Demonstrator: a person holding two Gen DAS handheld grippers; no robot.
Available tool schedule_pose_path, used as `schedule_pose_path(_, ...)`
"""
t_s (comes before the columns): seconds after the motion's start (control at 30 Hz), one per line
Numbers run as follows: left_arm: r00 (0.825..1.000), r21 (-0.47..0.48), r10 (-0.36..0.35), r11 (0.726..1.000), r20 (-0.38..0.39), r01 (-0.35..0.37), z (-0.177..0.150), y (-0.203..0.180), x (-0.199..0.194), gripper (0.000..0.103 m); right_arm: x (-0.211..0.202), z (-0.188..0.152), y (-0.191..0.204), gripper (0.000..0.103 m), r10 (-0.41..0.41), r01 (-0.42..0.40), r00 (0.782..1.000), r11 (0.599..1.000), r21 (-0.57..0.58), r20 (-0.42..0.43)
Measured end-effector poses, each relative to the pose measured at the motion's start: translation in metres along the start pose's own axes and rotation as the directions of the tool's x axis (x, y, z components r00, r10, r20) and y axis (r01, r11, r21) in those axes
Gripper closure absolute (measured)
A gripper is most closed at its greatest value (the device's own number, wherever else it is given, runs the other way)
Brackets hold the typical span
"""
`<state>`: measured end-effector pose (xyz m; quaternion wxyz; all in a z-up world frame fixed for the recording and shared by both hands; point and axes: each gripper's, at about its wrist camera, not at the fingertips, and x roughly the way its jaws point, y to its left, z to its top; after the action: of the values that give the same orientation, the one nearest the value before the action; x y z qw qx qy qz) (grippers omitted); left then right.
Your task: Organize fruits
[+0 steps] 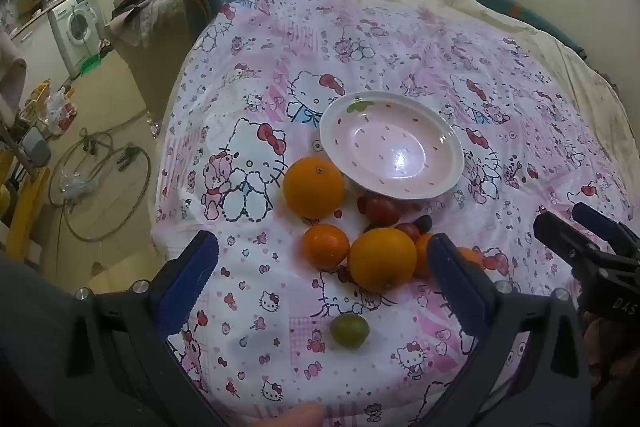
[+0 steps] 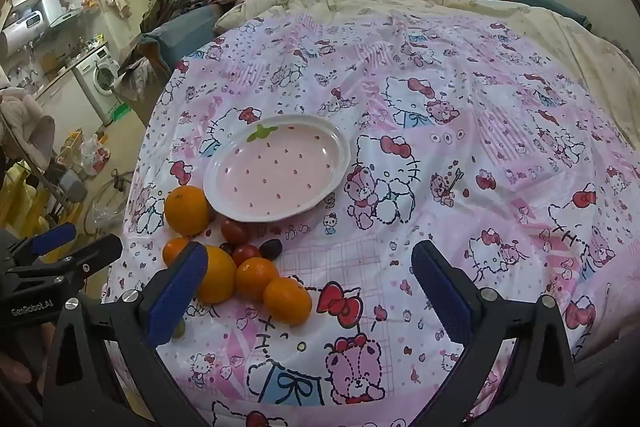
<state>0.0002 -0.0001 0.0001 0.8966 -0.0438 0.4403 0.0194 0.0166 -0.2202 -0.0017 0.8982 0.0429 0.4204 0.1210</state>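
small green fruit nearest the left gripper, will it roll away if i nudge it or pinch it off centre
Probably yes. The small green fruit looks round and smooth, so a nudge would likely send it rolling. It lies alone on the thin printed cloth over soft bedding, which may slow it. Its glossy skin could slip between pads.

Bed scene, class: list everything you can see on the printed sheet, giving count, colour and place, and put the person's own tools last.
plate: one, pink with white rim, empty, mid-sheet.
large oranges: two, orange; one touching the plate's rim, one nearer the camera.
small oranges: four, orange, clustered around the nearer large orange.
cherry tomatoes: several, red to dark, between plate and cluster; exact count unclear.
green fruit: one, greenish, alone, nearest the camera.
sheet: one, pink and white cartoon print, covering the bed.
left gripper: open, empty.
right gripper: open, empty.
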Motion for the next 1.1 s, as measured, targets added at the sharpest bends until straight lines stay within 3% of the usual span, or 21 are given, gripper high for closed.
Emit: schedule_pose_path(1.1, 1.000, -0.012, -0.002, 1.000, -0.003, 0.002, -0.0013, 0.0023, 0.0007, 0.000, -0.0005, -0.0004, 0.0046, 0.000, 0.009, -0.009, 1.000, 1.000, -0.010, 0.008)
